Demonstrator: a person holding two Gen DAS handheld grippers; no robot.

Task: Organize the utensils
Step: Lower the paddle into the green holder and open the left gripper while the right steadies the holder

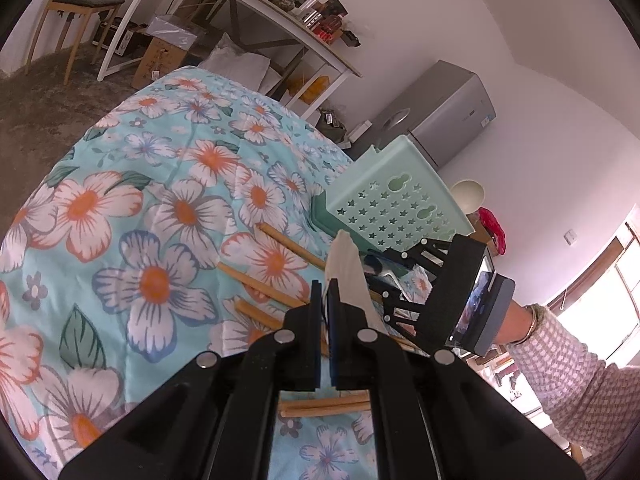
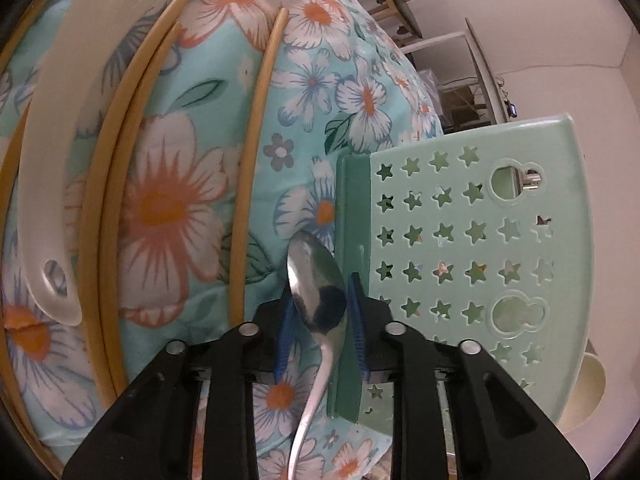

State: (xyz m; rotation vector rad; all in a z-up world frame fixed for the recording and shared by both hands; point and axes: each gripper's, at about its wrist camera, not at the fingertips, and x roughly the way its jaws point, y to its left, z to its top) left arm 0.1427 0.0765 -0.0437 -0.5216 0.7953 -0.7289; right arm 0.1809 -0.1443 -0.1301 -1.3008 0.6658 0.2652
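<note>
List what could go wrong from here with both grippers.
The right gripper pinches the metal spoon by its bowl, so the handle may pivot or slip. It is close to the green star-holed basket and might knock it. The left gripper holds the white spoon near one end; it could swing into the chopsticks.

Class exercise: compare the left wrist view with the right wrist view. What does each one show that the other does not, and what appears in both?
Only the left wrist view shows the right gripper from outside, the person's checked sleeve and a grey fridge. Only the right wrist view shows the metal spoon between that gripper's jaws. Both show the green star-holed basket, wooden chopsticks, a white plastic spoon and the floral cloth.
</note>
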